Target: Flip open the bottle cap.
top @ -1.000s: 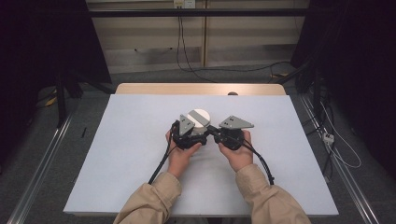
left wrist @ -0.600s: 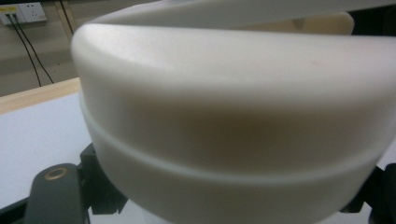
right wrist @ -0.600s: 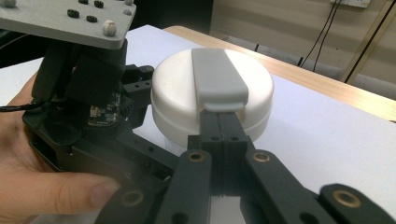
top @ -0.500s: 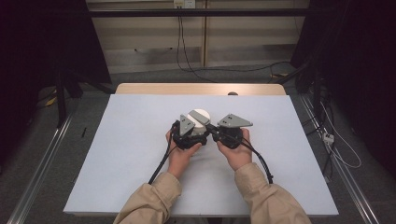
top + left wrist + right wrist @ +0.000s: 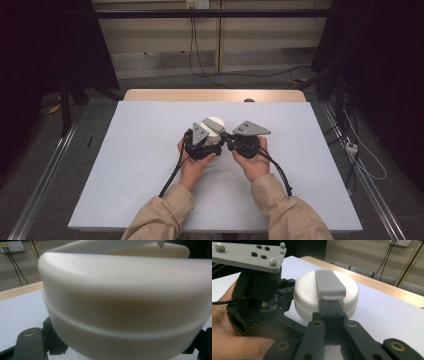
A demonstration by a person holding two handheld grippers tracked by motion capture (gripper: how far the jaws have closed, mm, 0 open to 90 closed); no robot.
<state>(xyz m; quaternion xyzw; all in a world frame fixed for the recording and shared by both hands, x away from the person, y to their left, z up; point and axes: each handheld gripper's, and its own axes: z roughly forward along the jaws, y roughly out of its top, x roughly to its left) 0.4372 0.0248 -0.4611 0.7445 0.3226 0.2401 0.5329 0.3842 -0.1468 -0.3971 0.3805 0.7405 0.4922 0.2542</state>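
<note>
**Two hand-held grippers meeting at a white round container, mid-table**

Table (image 5: 125,165): pale grey-white top with a wooden strip along the far edge. Dark surroundings, with cables on the floor behind.

White container (image 5: 214,126): round, squat, cream-white, with a seam line around its body and a grey flat tab (image 5: 329,285) lying across its lid. It stands near the table's centre, just beyond both grippers. In the left gripper view its side wall (image 5: 125,302) sits very close to the lens.

Left hand (image 5: 194,162): comes in from the bottom in a tan sleeve, forearm angled up and slightly rightward, palm cupping the underside of the left gripper (image 5: 202,142). The gripper points forward at the container, its grey three-cornered plate tilted. Its black jaws show at either side of the container's lower body in the left gripper view, set wide apart around it; whether they press on the wall I cannot tell.

Right hand (image 5: 252,162): comes in from the bottom in a matching sleeve, forearm angled up and leftward, fingers wrapped under the right gripper (image 5: 235,142). The gripper points leftward and forward toward the container. In the right gripper view its jaws stand pressed together, their tips at the near end of the grey tab; the tab overhangs them, so a grip on it cannot be confirmed.

Cables: a black lead trails back from each gripper along the forearms.
</note>
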